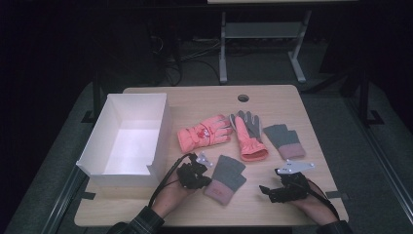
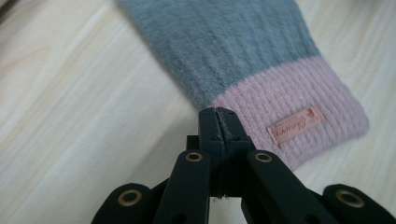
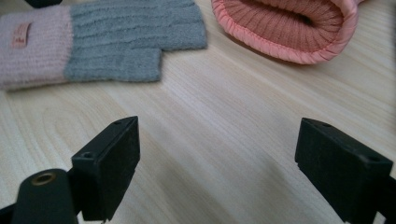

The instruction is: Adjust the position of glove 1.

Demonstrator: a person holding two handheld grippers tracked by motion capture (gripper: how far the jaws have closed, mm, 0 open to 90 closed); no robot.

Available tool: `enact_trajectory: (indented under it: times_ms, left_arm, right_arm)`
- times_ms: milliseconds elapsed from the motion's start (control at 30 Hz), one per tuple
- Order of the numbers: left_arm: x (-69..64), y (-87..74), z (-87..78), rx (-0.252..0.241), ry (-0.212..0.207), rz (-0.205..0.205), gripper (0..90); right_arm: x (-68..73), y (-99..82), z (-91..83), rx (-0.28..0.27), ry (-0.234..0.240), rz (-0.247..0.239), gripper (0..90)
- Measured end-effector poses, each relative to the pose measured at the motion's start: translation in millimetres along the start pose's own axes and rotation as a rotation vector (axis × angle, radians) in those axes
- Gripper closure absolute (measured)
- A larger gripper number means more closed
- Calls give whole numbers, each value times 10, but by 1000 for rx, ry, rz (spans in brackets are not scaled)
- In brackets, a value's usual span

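Two grippers low on the counter (image 1: 272,97). White box (image 1: 160,122) at 9 o'clock. Left gripper (image 2: 218,116) clenched on the edge of the grey-pink knit glove (image 2: 243,60) at 6 o'clock, where grey meets the pink cuff. Right gripper (image 3: 217,158) at 5 o'clock, released, jaws wide over bare wood, near the salmon glove (image 3: 289,28).

A fixed camera looked forward and down from above the person's side, taking in the whole wooden table (image 1: 195,100) and the floor beyond. The left gripper view sat low and very close over the near grey-and-pink glove (image 2: 261,60), looking along its own jaws. The right gripper view skimmed the tabletop, facing left toward that same glove (image 3: 93,42), the part all three views shared.
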State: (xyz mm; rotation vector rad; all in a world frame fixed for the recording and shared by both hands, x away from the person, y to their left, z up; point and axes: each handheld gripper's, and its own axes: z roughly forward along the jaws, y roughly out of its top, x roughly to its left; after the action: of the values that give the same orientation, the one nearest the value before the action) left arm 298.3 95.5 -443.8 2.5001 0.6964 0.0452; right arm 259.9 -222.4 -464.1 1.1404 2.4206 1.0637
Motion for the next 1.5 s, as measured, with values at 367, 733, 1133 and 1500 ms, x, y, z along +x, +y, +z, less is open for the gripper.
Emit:
enact_trajectory:
  times_ms: [367, 733, 1133, 1500]
  left_arm:
    - [-256, 91, 132, -8, -91, 62, 892]
    - [-440, 221, 288, -23, -154, 104, 892]
    - [-535, 428, 454, -44, -180, 135, 892]
    - [-507, 414, 420, -74, -172, 130, 819]
  right_arm:
    - [-23, -1, -32, -12, 3, 12, 139]
    - [-11, 23, -57, -17, 25, 18, 141]
    - [-9, 31, -67, -16, 37, 29, 141]
    - [-65, 121, -189, -58, 34, 82, 142]
